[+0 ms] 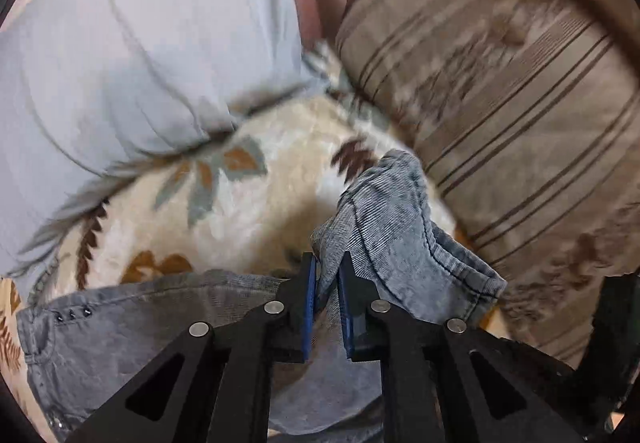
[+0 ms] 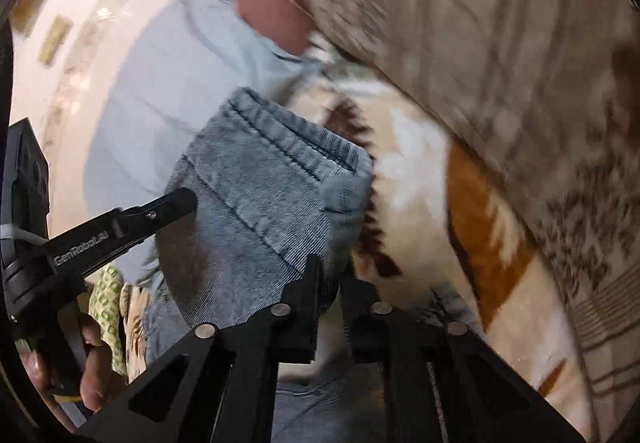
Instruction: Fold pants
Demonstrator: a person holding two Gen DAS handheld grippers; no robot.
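Closest in, both hand-held grippers are clenched on the pants [image 1: 384, 227], so no mystery about the grip. The left hand-held gripper [image 1: 327, 275] has a bunched fold of denim pinched between its blue pads [image 1: 309, 283], near the stitched hem. The right hand-held gripper [image 2: 330, 275] is clamped on the same hem end from the other side, with the hem flap standing up ahead of its jaws. In the right wrist view you can also see a hand [image 2: 90, 371] wrapped around the left tool's handle.

So the pants are half lifted: hem end up in the air between the two tools, the rest lying on the floral blanket [image 1: 256, 195] below, pocket rivets showing.

My take on handling: it's washed denim, soft but fairly thick and weighty, so it'll drape and sag rather than hold a line. Not slippery, not fragile. Grabbing at the doubled hem seam looks right, it's the firmest bit.

Further out, a pale blue pillow [image 1: 140, 43] sits to one side and a striped brown cushion [image 1: 500, 103] to the other. Both crowd the blanket, so landing room for the fold looks tight.
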